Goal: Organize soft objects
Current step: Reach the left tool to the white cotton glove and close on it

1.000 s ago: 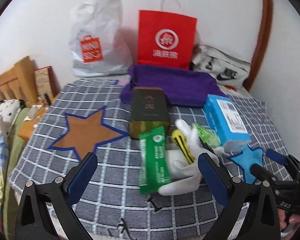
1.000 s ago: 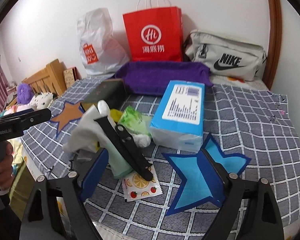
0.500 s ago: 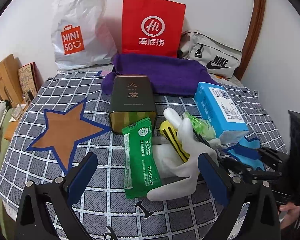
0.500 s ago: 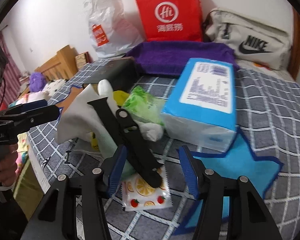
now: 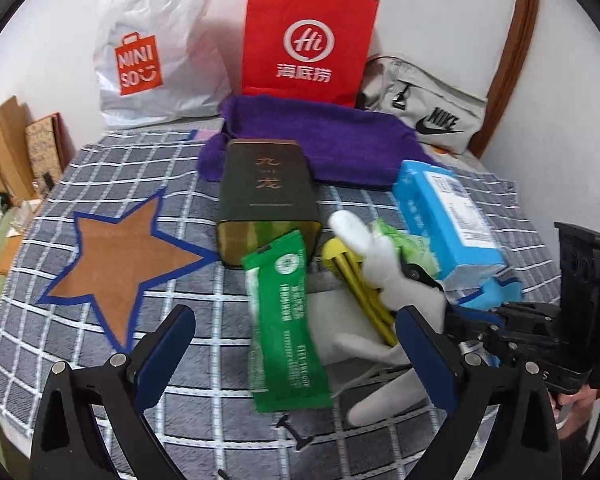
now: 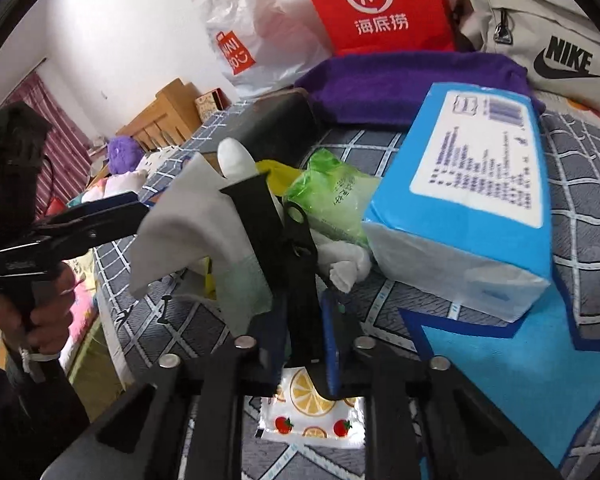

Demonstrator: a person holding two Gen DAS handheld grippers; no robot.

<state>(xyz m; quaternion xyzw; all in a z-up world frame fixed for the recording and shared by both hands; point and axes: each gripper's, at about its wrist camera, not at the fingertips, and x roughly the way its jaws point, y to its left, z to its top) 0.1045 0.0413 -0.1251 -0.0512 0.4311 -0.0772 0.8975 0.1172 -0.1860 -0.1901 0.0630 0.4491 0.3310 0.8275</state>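
Note:
A pile lies mid-cloth: a green packet (image 5: 286, 324), a white glove (image 5: 384, 276), a yellow strap (image 5: 356, 288), a light green pouch (image 6: 332, 196) and a black watch strap (image 6: 296, 252). My right gripper (image 6: 302, 344) is shut on the near end of the black watch strap, over a fruit-print sachet (image 6: 312, 412). My left gripper (image 5: 296, 348) is open and empty, its jaws wide on either side of the green packet, just short of the pile. The right gripper also shows in the left wrist view (image 5: 500, 320).
A blue tissue pack (image 6: 468, 208) lies right of the pile, a dark tin box (image 5: 266, 196) behind it. A purple towel (image 5: 320, 140), red paper bag (image 5: 308, 44), white plastic bag (image 5: 152, 52) and grey Nike bag (image 5: 428, 116) stand at the back. Brown star (image 5: 120, 264) at left.
My right gripper moved in toward the pile and closed from wide open onto the black strap. My left gripper came forward and nearer the pile, staying open.

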